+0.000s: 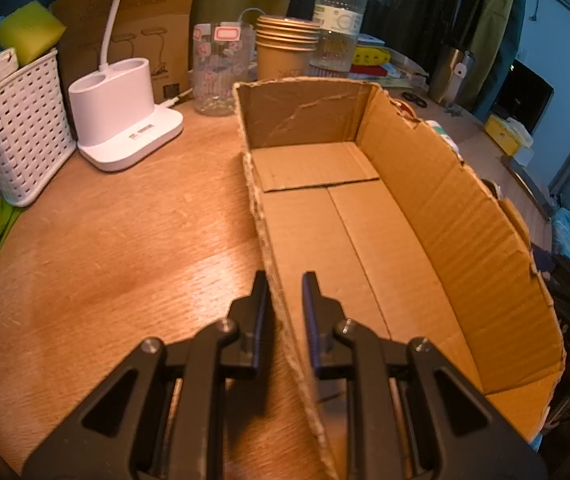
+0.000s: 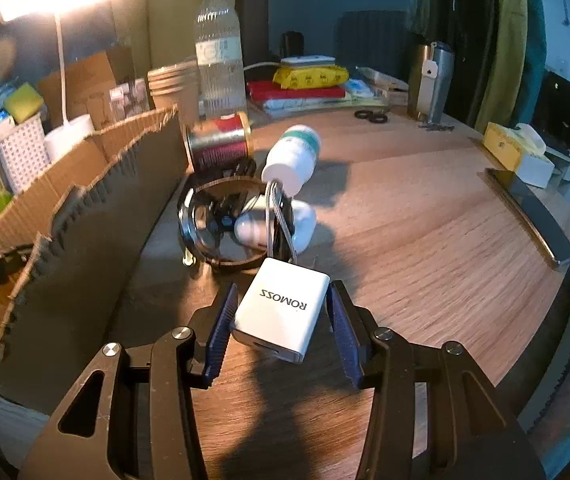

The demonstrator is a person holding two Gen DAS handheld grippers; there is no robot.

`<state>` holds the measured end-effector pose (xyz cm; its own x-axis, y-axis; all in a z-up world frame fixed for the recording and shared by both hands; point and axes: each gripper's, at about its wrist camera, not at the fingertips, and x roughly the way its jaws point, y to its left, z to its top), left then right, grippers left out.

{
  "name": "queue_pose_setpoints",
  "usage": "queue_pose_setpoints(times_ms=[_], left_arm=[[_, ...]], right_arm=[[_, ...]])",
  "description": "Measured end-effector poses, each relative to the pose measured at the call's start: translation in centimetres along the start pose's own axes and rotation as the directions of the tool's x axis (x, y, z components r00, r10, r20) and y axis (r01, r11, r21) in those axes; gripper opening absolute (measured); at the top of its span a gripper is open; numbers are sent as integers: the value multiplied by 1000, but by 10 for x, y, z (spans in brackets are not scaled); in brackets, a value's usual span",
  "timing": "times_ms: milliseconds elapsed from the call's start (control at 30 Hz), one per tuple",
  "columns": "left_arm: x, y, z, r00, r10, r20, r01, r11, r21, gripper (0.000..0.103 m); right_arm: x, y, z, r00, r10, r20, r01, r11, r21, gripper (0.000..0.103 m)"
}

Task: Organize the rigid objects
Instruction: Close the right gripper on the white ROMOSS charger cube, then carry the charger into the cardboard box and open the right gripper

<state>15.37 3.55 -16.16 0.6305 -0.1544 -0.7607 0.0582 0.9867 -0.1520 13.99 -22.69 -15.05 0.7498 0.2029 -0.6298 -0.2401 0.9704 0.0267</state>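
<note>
An open, empty cardboard box point(image 1: 445, 200) lies on the wooden table. My left gripper point(image 1: 285, 280) is shut on the box's near left wall, one finger outside and one inside. In the right wrist view my right gripper point(image 2: 283, 290) is shut on a white ROMOSS charger point(image 2: 283, 310), its blue pads against the charger's two sides. A cable runs from the charger to a white bundle point(image 2: 273, 224) just beyond. A white pill bottle point(image 2: 293, 152), a red tin can point(image 2: 219, 140) and a round glass piece in a wooden ring point(image 2: 205, 224) lie beside the box's outer wall point(image 2: 97, 200).
Left of the box stand a white lamp base point(image 1: 121, 108), a white basket point(image 1: 21, 136), a glass jar point(image 1: 217, 76), stacked paper cups point(image 1: 285, 48) and a water bottle point(image 1: 339, 20). On the far side are packets point(image 2: 309, 76), a steel flask point(image 2: 437, 80) and a yellow tissue box point(image 2: 517, 152).
</note>
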Motion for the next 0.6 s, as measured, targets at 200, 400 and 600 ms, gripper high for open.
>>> queue_pose_setpoints(times_ms=[200,400,600], left_arm=[[-1,-1,-1,1000,8,2,-8,1000,3,17],[-1,-2,0,1000,13,2,-13,1000,4,17],[-1,-2,0,1000,12,2,-12,1000,4,17]], right_arm=[[-30,2,13,996,32,79,-33,999,7,40],[-34,14,23,993,55,107,-52,998,-35,37],[-47,21,29,988,70,136,-63,997,-50,37]])
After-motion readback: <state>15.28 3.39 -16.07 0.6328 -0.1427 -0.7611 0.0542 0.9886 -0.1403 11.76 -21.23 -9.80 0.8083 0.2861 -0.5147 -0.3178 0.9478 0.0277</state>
